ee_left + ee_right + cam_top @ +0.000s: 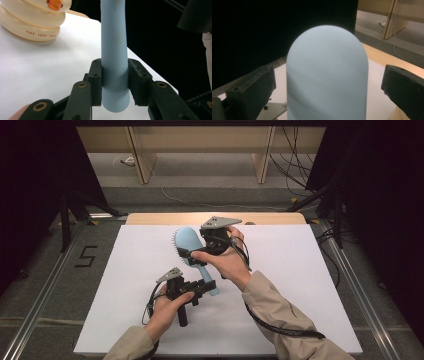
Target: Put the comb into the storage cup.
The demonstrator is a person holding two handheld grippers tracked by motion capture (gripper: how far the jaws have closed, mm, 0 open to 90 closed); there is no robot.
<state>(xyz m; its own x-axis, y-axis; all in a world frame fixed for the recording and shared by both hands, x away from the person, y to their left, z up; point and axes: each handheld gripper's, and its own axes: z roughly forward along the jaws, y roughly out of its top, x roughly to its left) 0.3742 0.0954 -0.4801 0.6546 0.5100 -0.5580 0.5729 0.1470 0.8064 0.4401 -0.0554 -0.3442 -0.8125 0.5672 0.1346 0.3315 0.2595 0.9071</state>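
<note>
A light-blue hairbrush (pixel 190 242) is held above the white table top (pixel 300 285), bristles facing left and handle pointing toward the person. My left gripper (pixel 209 285) is shut on the lower handle (pixel 113 50), with the handle's end sticking out behind the jaws. My right gripper (pixel 192 255) sits over the brush's neck from the right. In the right gripper view the rounded back of the brush head (pixel 327 75) stands between the two jaws with a gap on each side, so that gripper (pixel 327 85) is open.
A cream duck-shaped object (pixel 32 22) with an orange beak stands on the table beyond the brush in the left gripper view. A wooden edge (pixel 150 218) runs along the table's far side. Metal rails and dark curtains flank the table.
</note>
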